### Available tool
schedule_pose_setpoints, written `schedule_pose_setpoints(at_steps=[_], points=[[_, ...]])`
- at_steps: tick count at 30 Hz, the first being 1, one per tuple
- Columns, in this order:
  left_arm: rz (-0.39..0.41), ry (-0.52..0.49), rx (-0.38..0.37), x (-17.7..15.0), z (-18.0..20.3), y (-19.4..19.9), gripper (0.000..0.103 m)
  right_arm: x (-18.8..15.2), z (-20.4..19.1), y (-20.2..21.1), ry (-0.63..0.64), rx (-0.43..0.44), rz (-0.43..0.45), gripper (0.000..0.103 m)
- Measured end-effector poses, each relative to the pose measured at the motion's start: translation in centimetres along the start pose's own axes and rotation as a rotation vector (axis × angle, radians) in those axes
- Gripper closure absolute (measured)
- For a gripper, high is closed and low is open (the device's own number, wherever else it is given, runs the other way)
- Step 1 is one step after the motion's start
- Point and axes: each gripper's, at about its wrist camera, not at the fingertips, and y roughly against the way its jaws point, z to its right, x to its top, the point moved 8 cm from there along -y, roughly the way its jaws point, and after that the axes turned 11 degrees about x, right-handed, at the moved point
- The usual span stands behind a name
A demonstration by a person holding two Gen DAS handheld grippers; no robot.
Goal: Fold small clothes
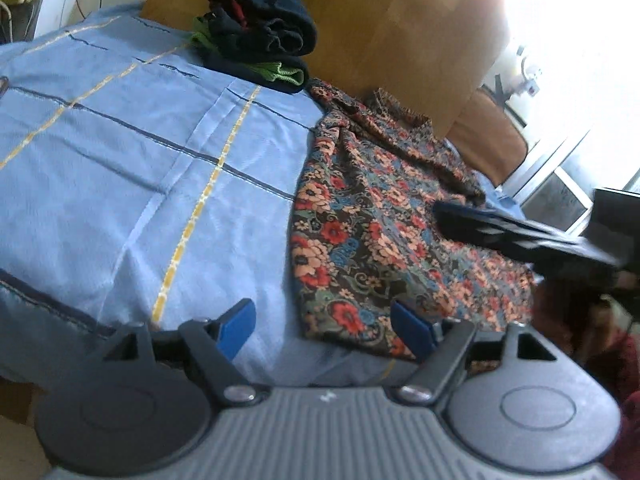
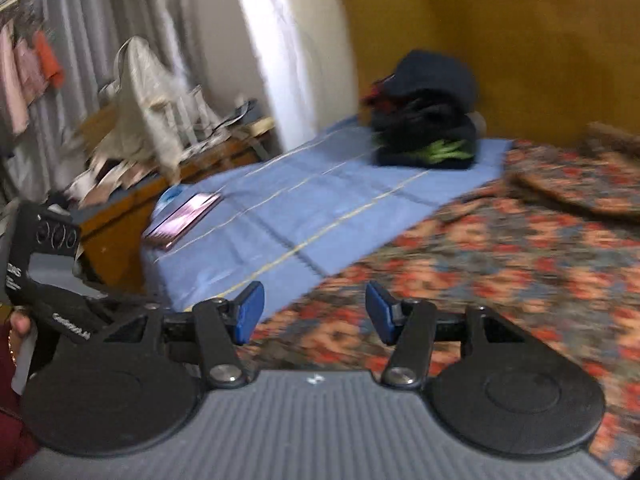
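A floral garment in red, orange and blue lies spread on the blue checked bedsheet. My left gripper is open and empty, just above the garment's near left corner. My right gripper shows in the left wrist view as a dark shape over the garment's right side. In the right wrist view the right gripper is open and empty over the garment's left edge. A stack of folded dark clothes sits at the head of the bed; it also shows in the right wrist view.
A wooden headboard stands behind the bed. A phone lies on the sheet near its left edge. A cluttered wooden table with a white bag stands beside the bed. Clothes hang against the wall at far left.
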Motion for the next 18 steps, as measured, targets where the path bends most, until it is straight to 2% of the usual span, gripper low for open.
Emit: schedule_pose_setpoints(at_steps=[2, 3, 4, 6, 7, 9, 12, 15, 18], points=[[-0.002, -0.002, -0.009, -0.1, 0.3, -0.4, 0.028, -0.5, 0.6, -2.2, -0.041, 0.005, -0.04, 0.045], [0.001, -0.008, -0.007, -0.2, 0.5, -0.5, 0.033, -1.4, 1.1, -2.8, -0.071, -0.005, -0.082, 0.047], [0.002, -0.016, -0.008, -0.2, 0.6, -0.6, 0.036, -2.5, 1.9, -3.4, -0.102, -0.021, -0.132, 0.059], [-0.009, -0.02, -0.018, -0.2, 0.7, -0.8, 0.057, -3.4, 2.4, -2.9, -0.088, -0.043, -0.123, 0.069], [-0.018, -0.013, -0.022, -0.2, 0.6, -1.1, 0.06, -3.5, 2.6, -2.2, -0.105, -0.043, -0.121, 0.07], [-0.024, 0.001, -0.02, -0.1, 0.5, -1.7, 0.074, -3.4, 2.8, -1.4, -0.135, -0.049, -0.117, 0.07], [-0.027, 0.017, -0.048, -0.1, 1.0, -2.3, 0.091, -3.8, 2.6, -1.2, -0.113, -0.049, -0.118, 0.068], [0.026, 0.004, -0.116, 0.1, 2.5, -1.5, 0.092, -3.8, 3.0, -1.5, -0.144, -0.019, -0.11, 0.068], [0.07, -0.072, -0.184, 0.4, 5.3, -0.5, 0.092, -3.4, 5.7, -2.2, -0.33, 0.084, -0.056, 0.065]])
